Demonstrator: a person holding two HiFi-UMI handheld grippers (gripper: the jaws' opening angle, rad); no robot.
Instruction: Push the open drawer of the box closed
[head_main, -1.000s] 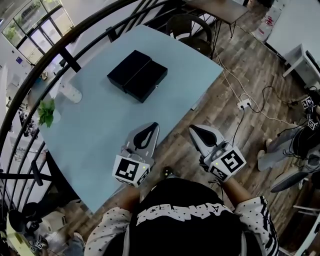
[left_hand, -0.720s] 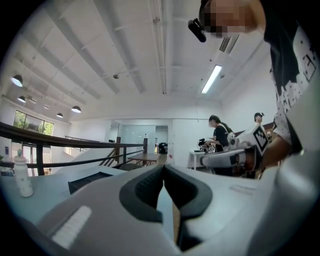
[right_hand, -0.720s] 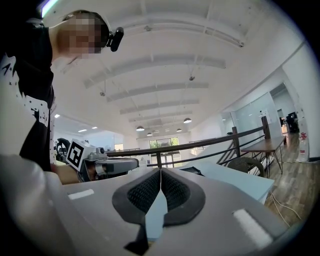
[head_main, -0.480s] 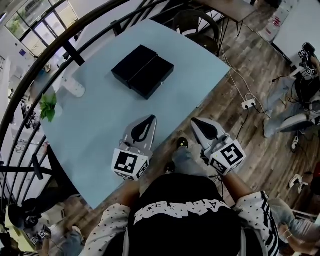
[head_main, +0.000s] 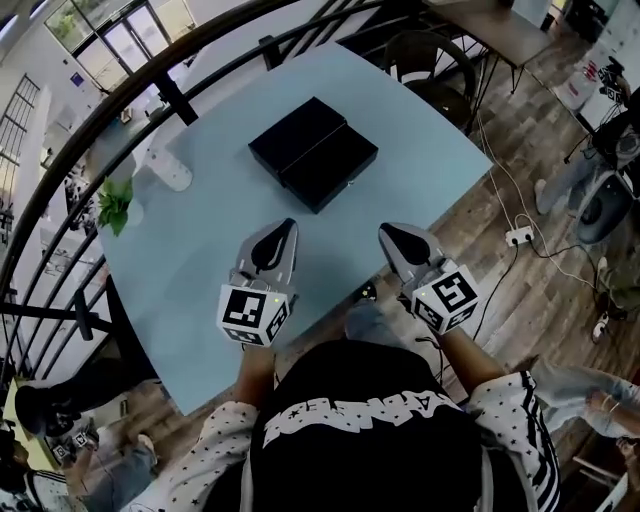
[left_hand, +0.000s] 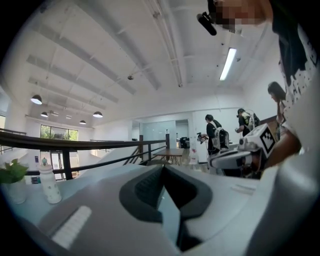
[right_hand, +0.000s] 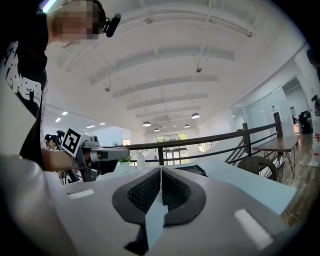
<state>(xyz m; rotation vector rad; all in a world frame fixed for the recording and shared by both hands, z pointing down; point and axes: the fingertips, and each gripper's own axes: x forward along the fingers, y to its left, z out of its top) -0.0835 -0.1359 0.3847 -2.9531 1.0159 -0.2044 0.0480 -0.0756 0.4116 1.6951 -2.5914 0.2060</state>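
Observation:
A black box (head_main: 313, 152) lies on the far half of the pale blue table (head_main: 210, 250), its drawer part pulled out toward the near right with a small knob on the front. In the right gripper view the black box (right_hand: 192, 171) is only a thin dark edge past the jaws. My left gripper (head_main: 279, 233) hovers over the table's near part, shut and empty. My right gripper (head_main: 390, 236) is at the table's near right edge, also shut and empty. Both stand well short of the box. The left gripper (left_hand: 162, 172) and right gripper (right_hand: 161, 172) show pads pressed together.
A white bottle (head_main: 170, 170) lies at the table's left side beside a small green plant (head_main: 112, 203). A dark railing (head_main: 120, 110) curves round the table's far side. A chair (head_main: 440, 75) stands at the far right. Cables and a power strip (head_main: 520, 236) lie on the wooden floor.
The view has shifted so the table and box sit lower and further right in frame. Both grippers have come forward over the table's near edge, still shut.

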